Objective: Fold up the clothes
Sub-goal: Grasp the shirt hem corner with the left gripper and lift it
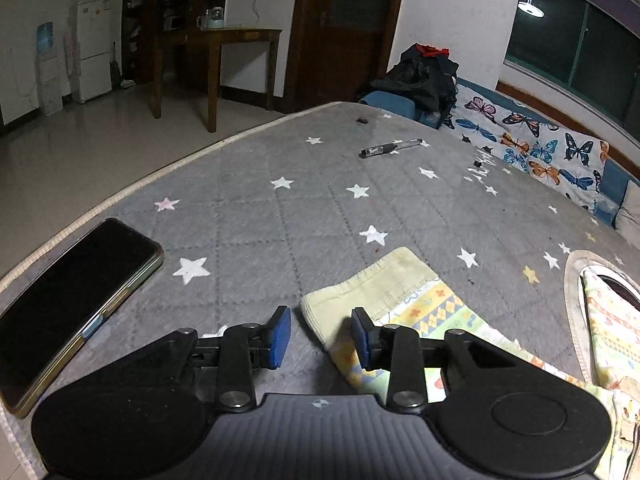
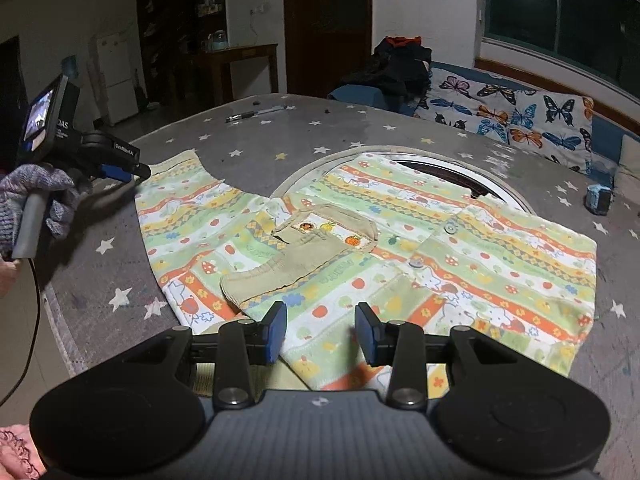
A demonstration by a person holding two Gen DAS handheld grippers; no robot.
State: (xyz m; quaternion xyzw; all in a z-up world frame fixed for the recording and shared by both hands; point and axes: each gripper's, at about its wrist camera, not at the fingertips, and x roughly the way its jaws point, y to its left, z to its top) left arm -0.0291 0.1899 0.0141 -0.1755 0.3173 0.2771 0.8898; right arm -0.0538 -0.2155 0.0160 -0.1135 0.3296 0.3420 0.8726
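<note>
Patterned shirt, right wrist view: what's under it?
The patterned shirt lies on the star-print mat, partly over a round white-rimmed opening. Only its far arc shows; the rest is covered.

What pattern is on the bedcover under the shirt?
Grey quilted bedcover with scattered white stars, a few pink or yellow; clearest in the left wrist view.

garment: 1 | phone: 1 | pen: 1

White walls around me, pale tiled floor. Dark wooden table by a dark door, white fridge far left, shelves beside it. Dark window on my right reflects a ceiling lamp.
</note>
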